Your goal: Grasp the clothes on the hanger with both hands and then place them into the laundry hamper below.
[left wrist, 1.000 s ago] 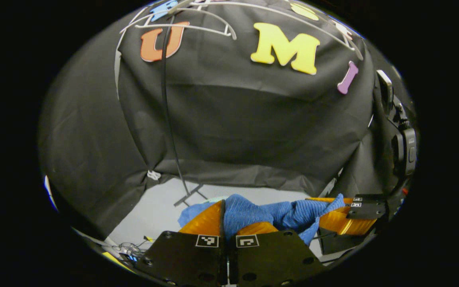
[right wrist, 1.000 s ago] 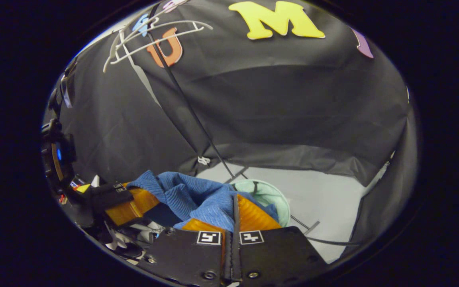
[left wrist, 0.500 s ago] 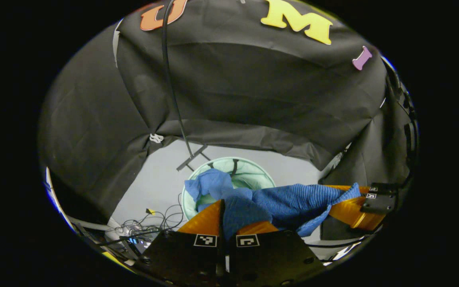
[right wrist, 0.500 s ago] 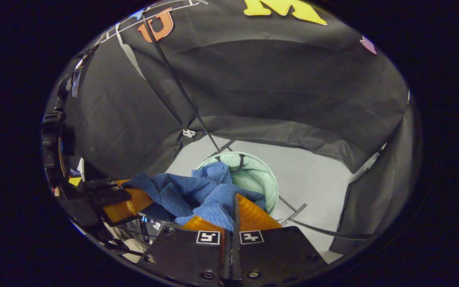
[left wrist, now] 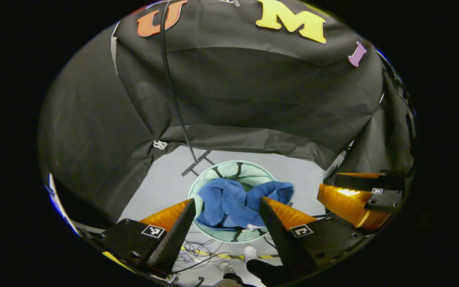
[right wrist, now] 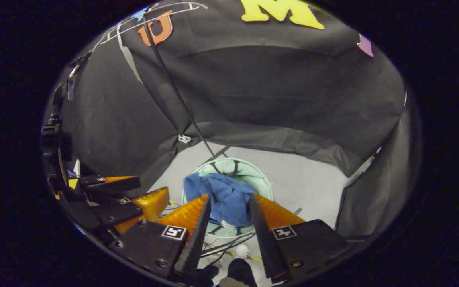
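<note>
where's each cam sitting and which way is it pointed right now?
Left gripper view: rides the left tool, tilted down at the laundry hamper on the floor; own fingers spread open at the bottom, the other tool at right.
Right gripper view: rides the right tool, also aimed down at the hamper; own fingers open, the other tool at left.
Shared: blue clothes in the hamper, black stand pole, booth wall.

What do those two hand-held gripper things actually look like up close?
Each hand-held gripper, the left and the right, has two wedge-shaped fingers that taper to a point, with ribbed sides and toothed inner edges. The fingers sit on flat black plates fastened with screws, and each plate carries a small square black-and-white marker. In the right gripper view, the left one shows a black body behind its fingers.
</note>
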`<state>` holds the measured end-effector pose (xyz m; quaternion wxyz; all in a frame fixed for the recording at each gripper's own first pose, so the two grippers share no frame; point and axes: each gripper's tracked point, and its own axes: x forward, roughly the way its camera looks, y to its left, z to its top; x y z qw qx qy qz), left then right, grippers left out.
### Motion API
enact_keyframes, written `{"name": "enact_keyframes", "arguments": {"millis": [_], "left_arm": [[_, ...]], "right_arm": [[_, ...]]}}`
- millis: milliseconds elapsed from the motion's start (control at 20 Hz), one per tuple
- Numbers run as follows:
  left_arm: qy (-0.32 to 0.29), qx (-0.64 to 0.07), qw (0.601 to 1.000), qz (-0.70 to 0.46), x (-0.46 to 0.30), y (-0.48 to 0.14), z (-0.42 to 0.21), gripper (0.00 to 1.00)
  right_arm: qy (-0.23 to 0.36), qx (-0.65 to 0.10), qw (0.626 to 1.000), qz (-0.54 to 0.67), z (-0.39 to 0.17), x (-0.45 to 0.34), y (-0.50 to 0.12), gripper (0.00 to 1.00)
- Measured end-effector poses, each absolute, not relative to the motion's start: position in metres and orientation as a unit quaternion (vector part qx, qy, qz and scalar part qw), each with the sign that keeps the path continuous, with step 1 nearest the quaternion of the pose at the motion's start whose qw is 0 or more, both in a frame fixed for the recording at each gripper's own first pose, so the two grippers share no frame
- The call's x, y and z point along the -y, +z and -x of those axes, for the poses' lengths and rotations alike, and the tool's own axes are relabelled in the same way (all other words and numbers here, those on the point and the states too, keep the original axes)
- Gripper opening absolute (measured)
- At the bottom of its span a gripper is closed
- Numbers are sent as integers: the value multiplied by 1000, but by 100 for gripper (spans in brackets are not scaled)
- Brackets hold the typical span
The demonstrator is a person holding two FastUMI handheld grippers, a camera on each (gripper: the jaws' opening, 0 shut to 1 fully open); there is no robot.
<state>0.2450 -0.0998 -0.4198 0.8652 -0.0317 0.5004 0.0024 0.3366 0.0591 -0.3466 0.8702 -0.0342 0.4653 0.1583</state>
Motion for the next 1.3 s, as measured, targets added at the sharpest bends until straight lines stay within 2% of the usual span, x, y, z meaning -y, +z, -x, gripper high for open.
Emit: {"name": "enact_keyframes", "arguments": {"millis": [50, 200, 250, 300, 500, 550, 600, 750, 800, 1050, 1100, 1300], "left_arm": [[2, -501, 865, 31, 99, -421, -242, 97], [4, -501, 865, 33, 98, -420, -241, 97], [7, -500, 865, 34, 97, -420, -240, 100], [8, -501, 865, 35, 97, -419, -239, 97], [13, -499, 866, 31, 94, -416, -233, 97], [13, -498, 866, 28, 93, -416, -233, 100], [14, -498, 867, 26, 92, -414, -232, 97], [13, -491, 871, 23, 90, -411, -231, 97], [13, -485, 874, 21, 89, -408, -231, 100], [7, -422, 907, 13, 79, -363, -237, 100], [4, -401, 916, 11, 77, -345, -239, 97], [-10, -306, 952, 10, 70, -247, -238, 97]], "right_arm": [[159, -462, 872, 35, -338, -59, -345, 64], [158, -460, 873, 35, -336, -58, -343, 66], [154, -462, 873, 35, -336, -57, -346, 66], [152, -463, 873, 33, -336, -57, -348, 65], [145, -464, 873, 31, -334, -55, -346, 66], [144, -462, 874, 34, -332, -55, -346, 65], [144, -461, 875, 35, -332, -56, -346, 66], [142, -453, 880, 32, -332, -56, -339, 66], [140, -447, 883, 34, -332, -55, -334, 66], [132, -371, 918, 42, -317, -49, -264, 66], [128, -351, 927, 43, -313, -47, -243, 66], [108, -261, 958, 48, -275, -47, -150, 66]]}}
